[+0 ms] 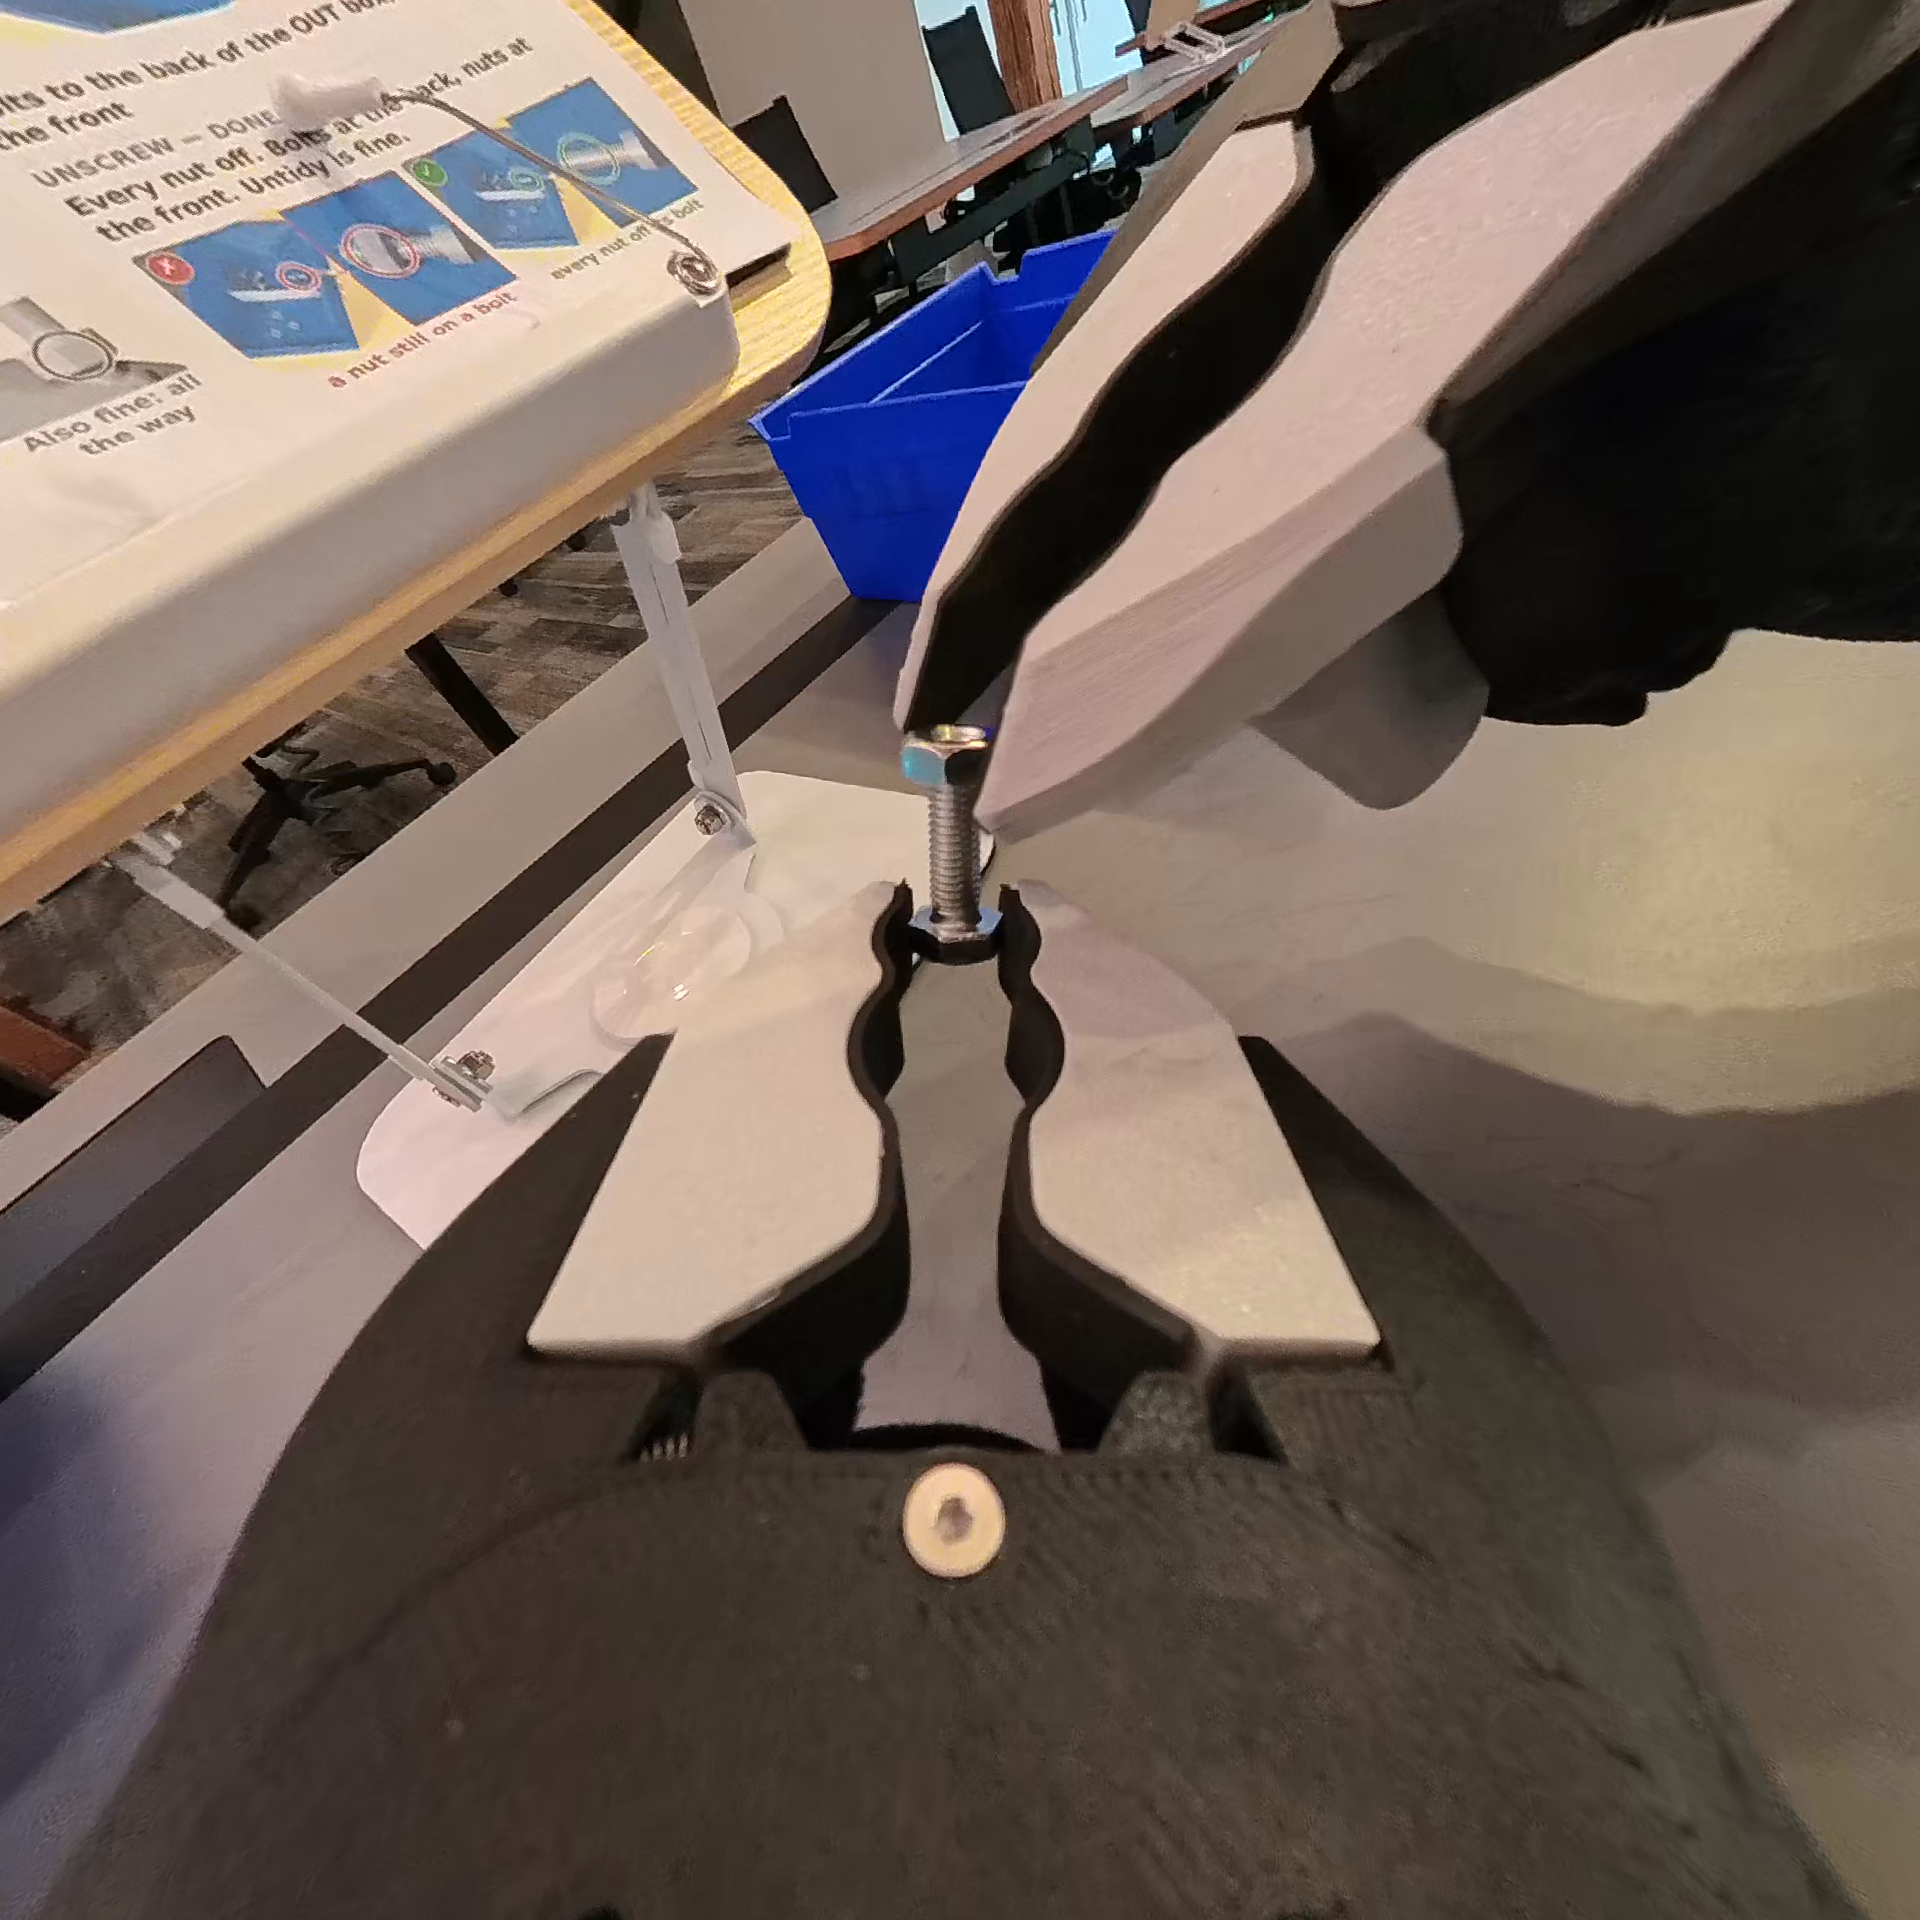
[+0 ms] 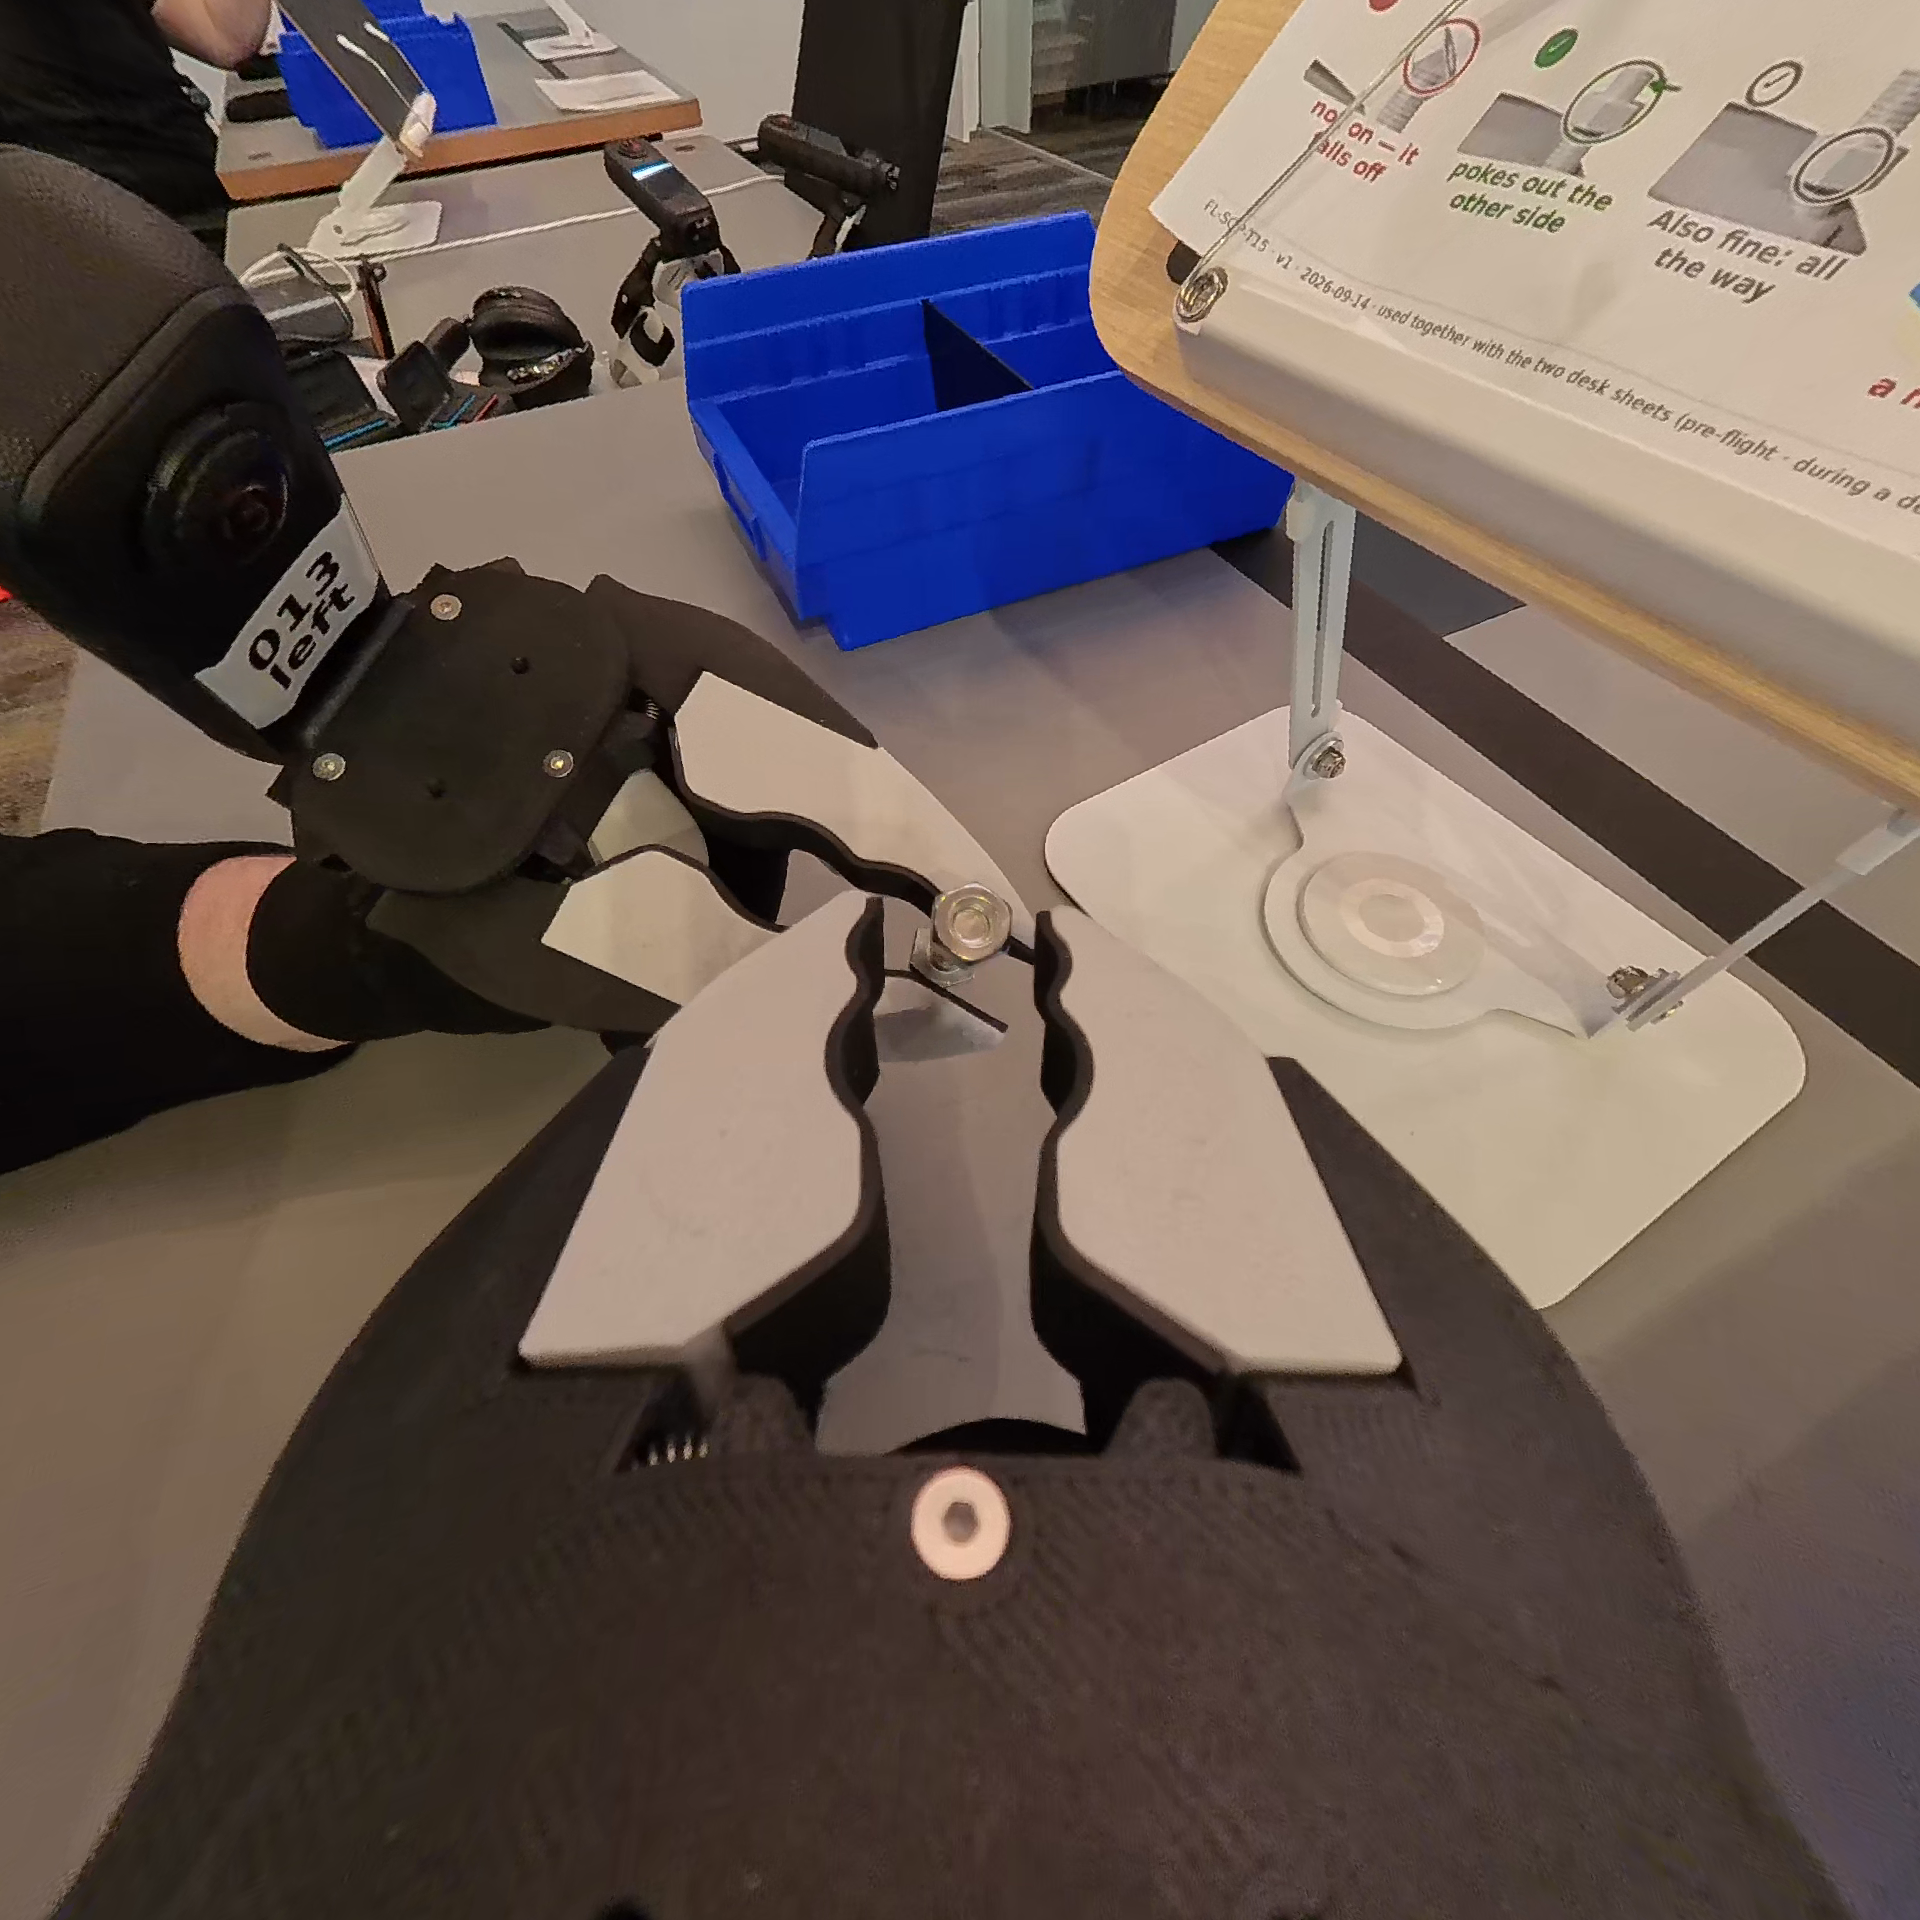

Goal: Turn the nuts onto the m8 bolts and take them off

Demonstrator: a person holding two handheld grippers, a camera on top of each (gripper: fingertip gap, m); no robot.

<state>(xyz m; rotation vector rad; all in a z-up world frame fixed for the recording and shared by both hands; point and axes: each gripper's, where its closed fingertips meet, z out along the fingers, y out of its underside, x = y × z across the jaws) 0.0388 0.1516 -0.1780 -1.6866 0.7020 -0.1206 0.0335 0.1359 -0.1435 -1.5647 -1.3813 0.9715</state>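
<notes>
Left gripper (image 1: 951,914) clamped bolt head (image 1: 954,928) | shank upright | right gripper (image 2: 961,940), agape, straddled nut (image 1: 943,756) atop, gripping nothing.

The instruction board (image 1: 343,260) is cut off by the top and left picture edges in the left wrist view, and by the top and right edges in the right wrist view. The blue bin (image 1: 914,416) is partly hidden behind the right gripper (image 1: 961,727) there. The lower end of the bolt (image 2: 961,940) is hidden behind the right gripper's own finger (image 2: 769,1039). Items on the far tables are too small to identify.
</notes>
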